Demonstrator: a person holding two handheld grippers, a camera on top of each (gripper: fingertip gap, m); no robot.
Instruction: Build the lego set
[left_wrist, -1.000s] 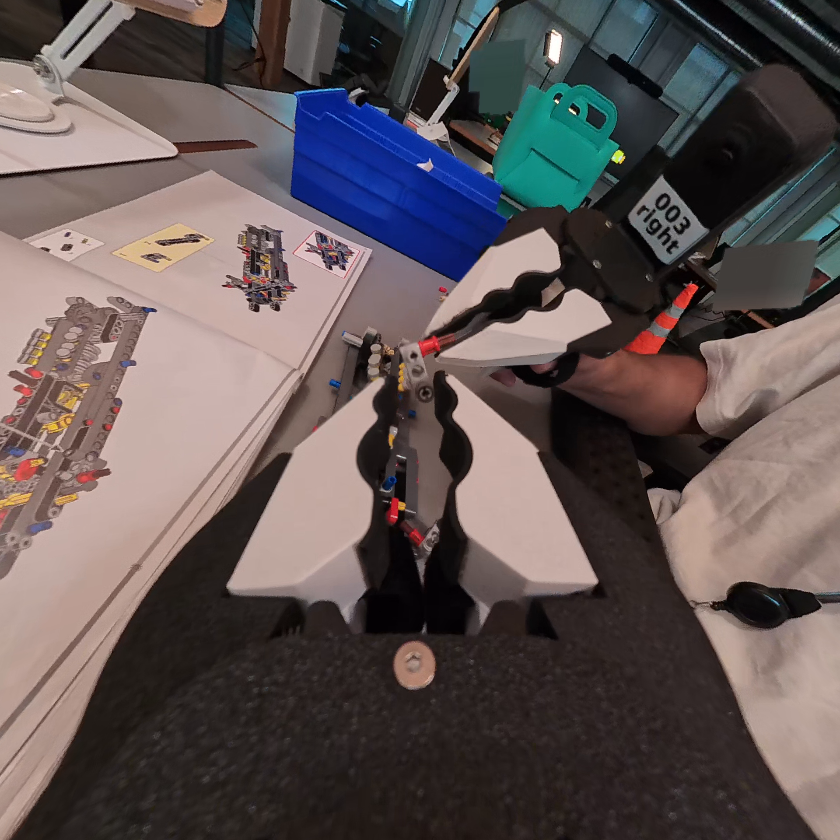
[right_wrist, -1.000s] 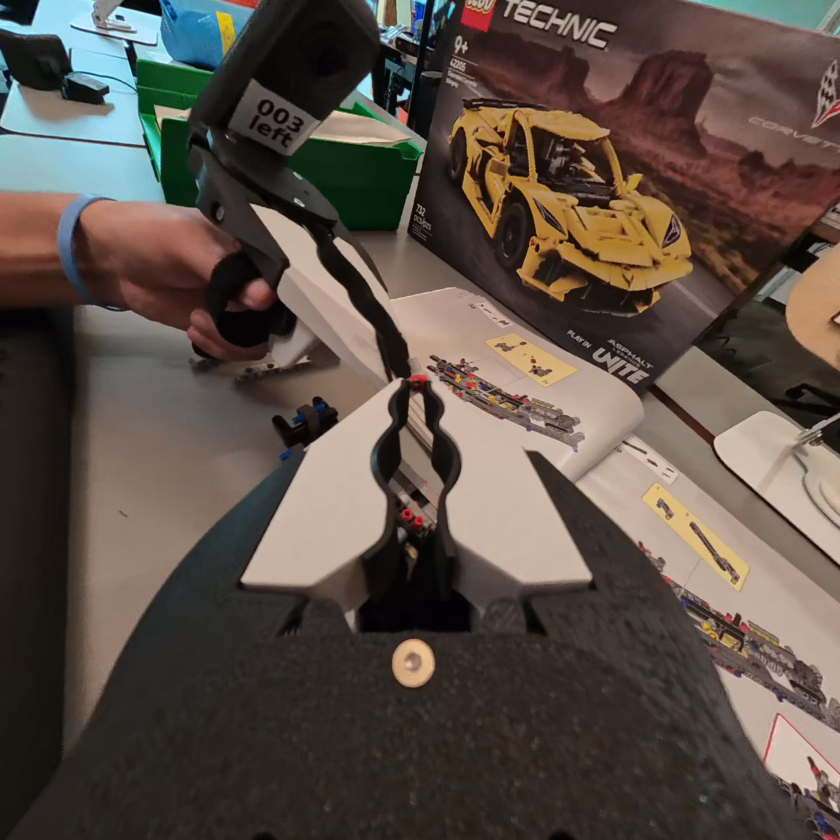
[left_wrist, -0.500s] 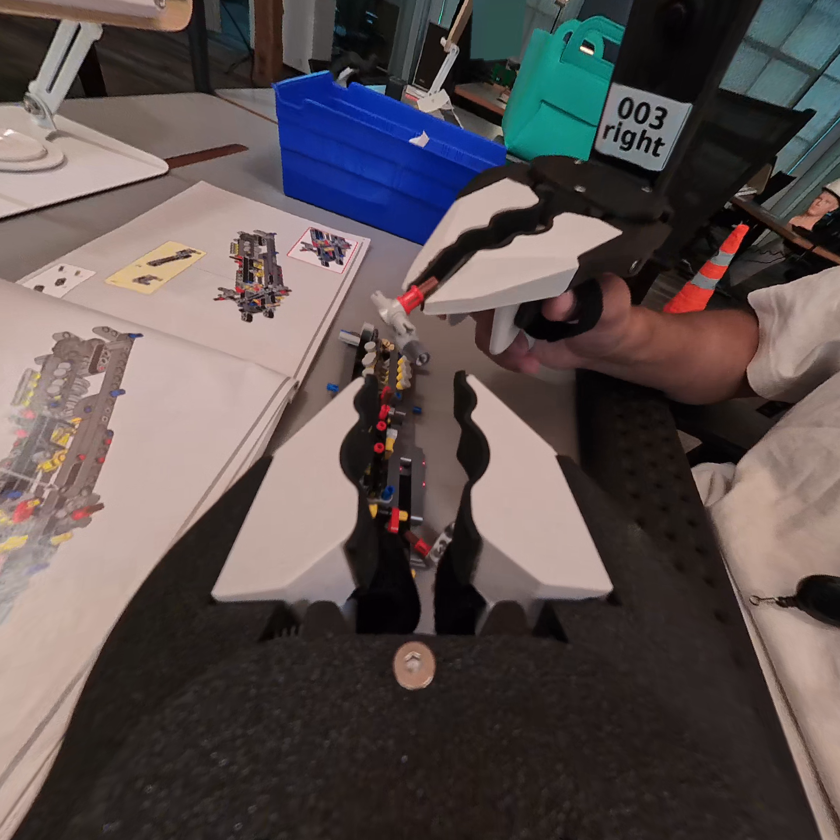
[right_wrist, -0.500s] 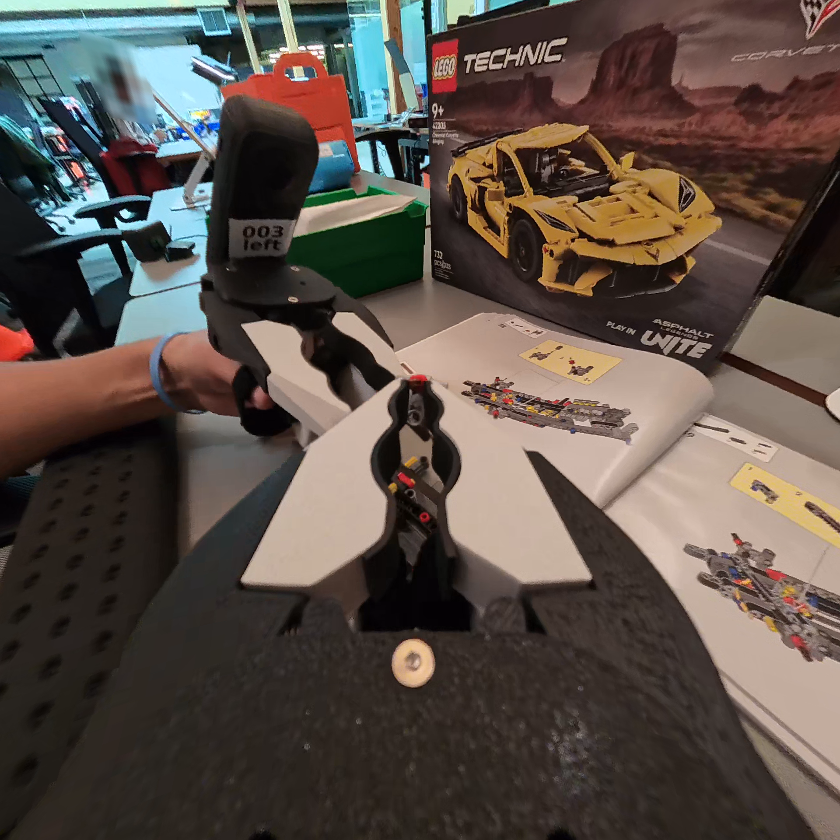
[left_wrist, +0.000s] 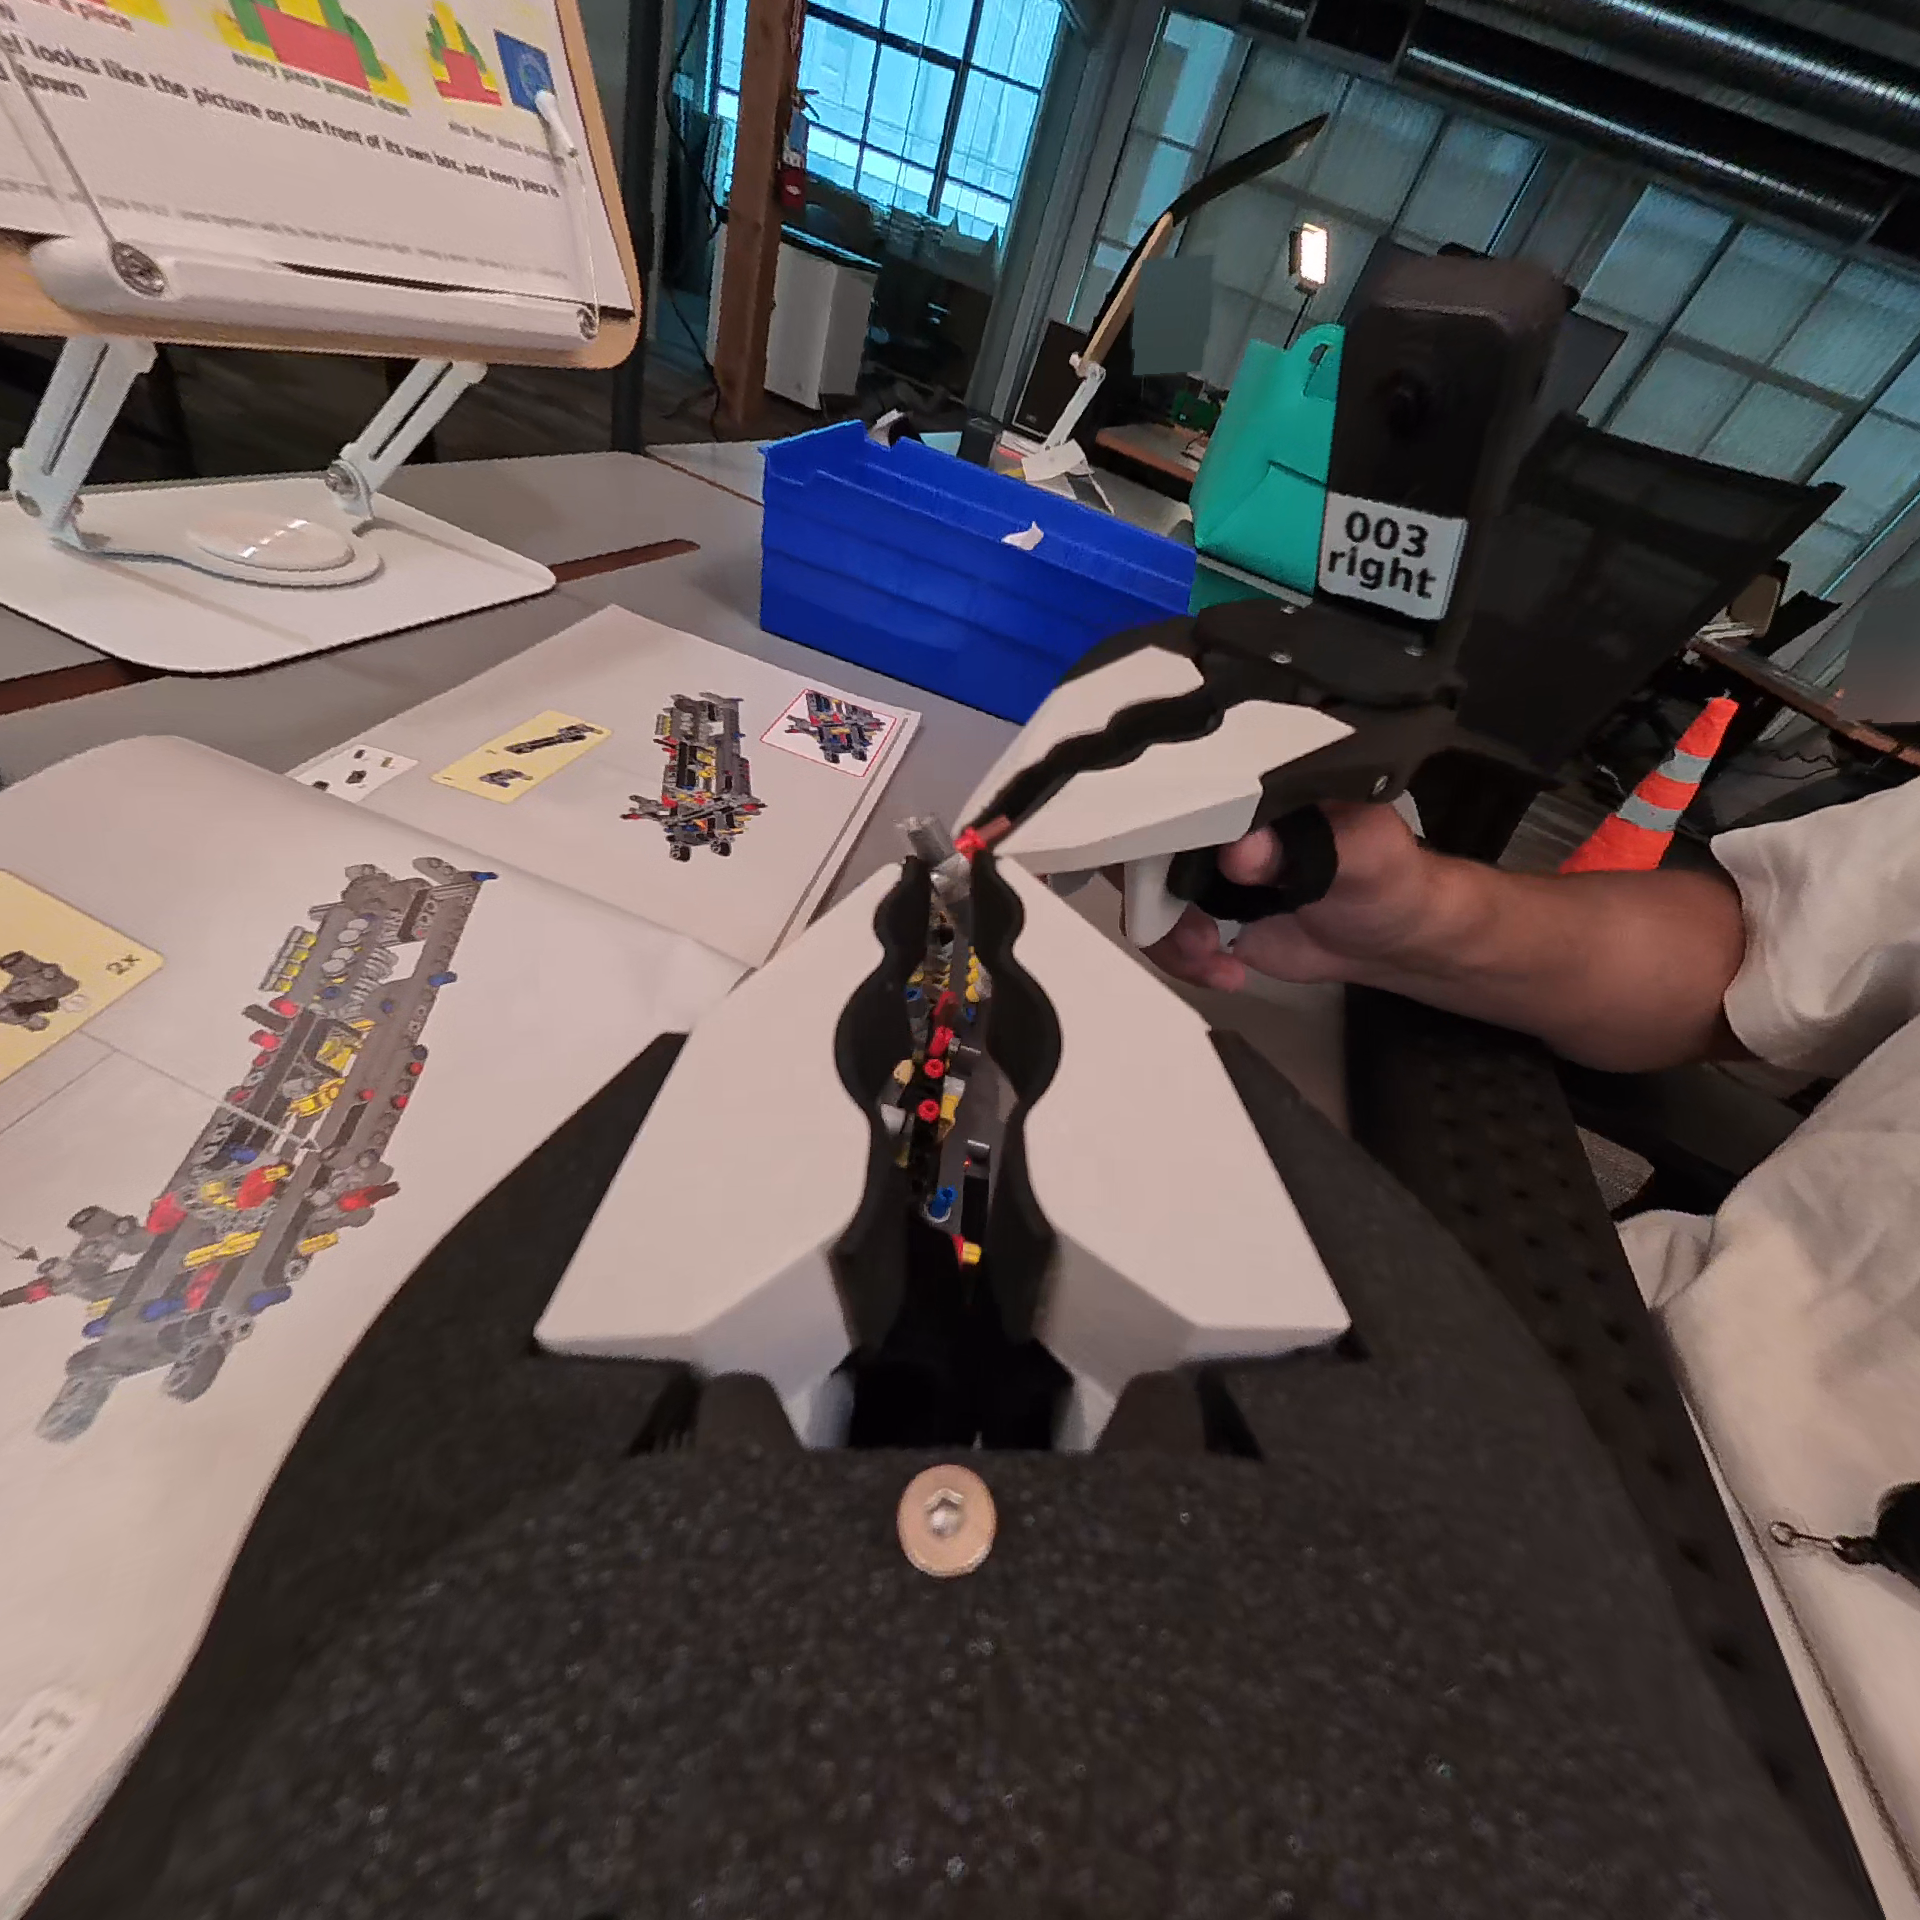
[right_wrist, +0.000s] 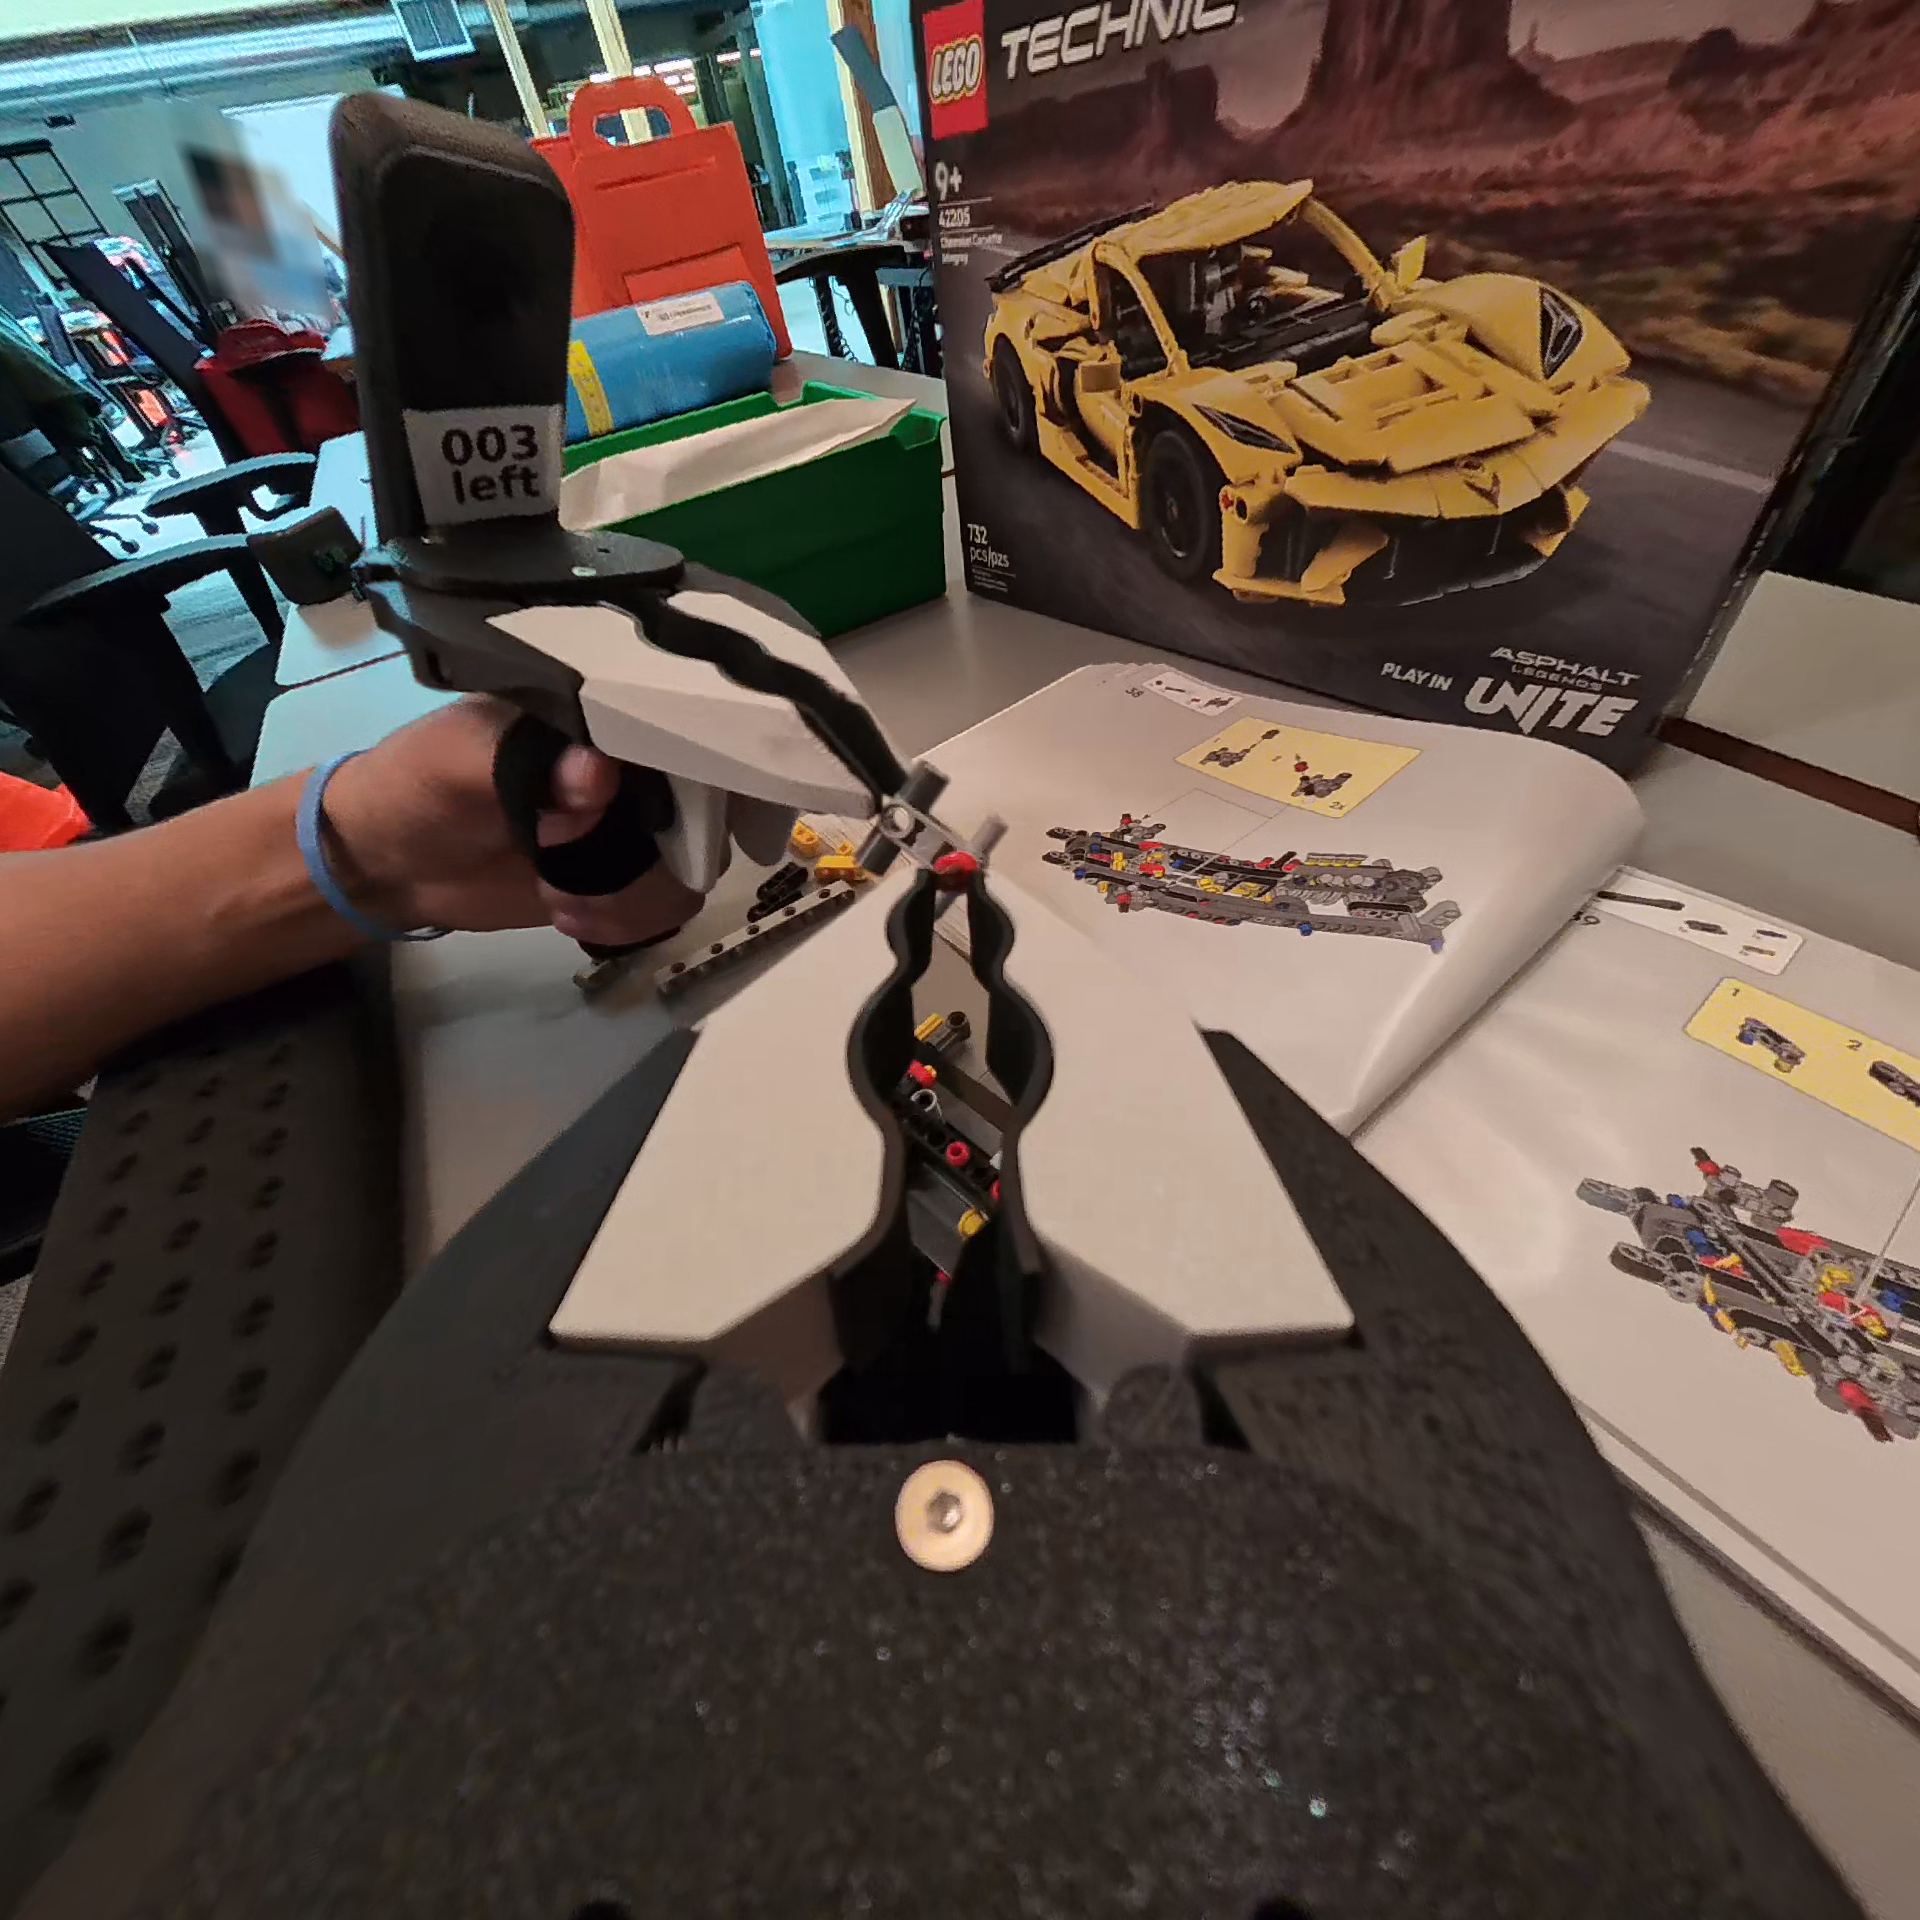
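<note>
My left gripper is shut on a small grey connector, held above the table. My right gripper is shut on a short axle with a red end. The two grippers meet tip to tip, and the axle touches the connector. In the left wrist view the right gripper comes in from the right. In the right wrist view the left gripper comes in from the left. The long grey chassis assembly lies on the table below and shows between the fingers in both views, also in the right wrist view.
An open instruction booklet lies left of the chassis, with a blue bin and a white book stand behind. The set's box and a green bin stand at the back. Loose grey beams lie near the left hand. A black perforated mat lies at the table's edge. My left and right fingertips are right by each other.
My left gripper was open over the chassis; it has risen and shut on the grey connector at the end of the axle in my right gripper. Both grippers have lifted.
</note>
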